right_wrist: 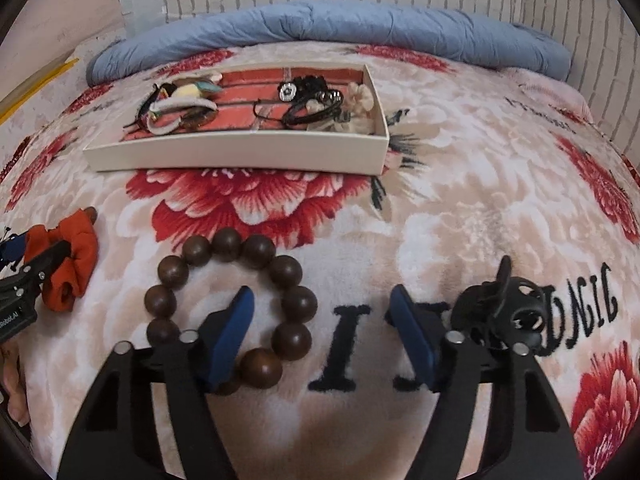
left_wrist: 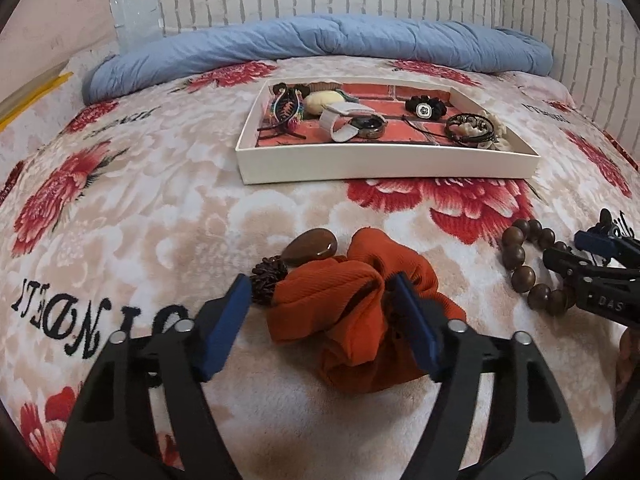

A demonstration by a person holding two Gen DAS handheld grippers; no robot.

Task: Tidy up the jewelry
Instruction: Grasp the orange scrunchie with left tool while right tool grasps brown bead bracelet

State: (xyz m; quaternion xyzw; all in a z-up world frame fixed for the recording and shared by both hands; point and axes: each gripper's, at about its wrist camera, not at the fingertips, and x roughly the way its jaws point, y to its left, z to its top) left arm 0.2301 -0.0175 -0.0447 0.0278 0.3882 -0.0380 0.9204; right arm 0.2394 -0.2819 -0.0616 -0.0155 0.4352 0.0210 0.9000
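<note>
A white tray with a brick-pattern floor lies on the bed and holds several bracelets, a watch and hair ties; it also shows in the right wrist view. My left gripper is open, its jaws on either side of an orange scrunchie. A brown stone pendant with a dark beaded piece lies just beyond it. My right gripper is open, its left finger inside the ring of a brown wooden bead bracelet. A black hair claw lies beside its right finger.
The floral fleece blanket covers the bed. A rolled blue quilt lies along the far edge against a white brick-pattern wall. The right gripper shows at the right in the left wrist view.
</note>
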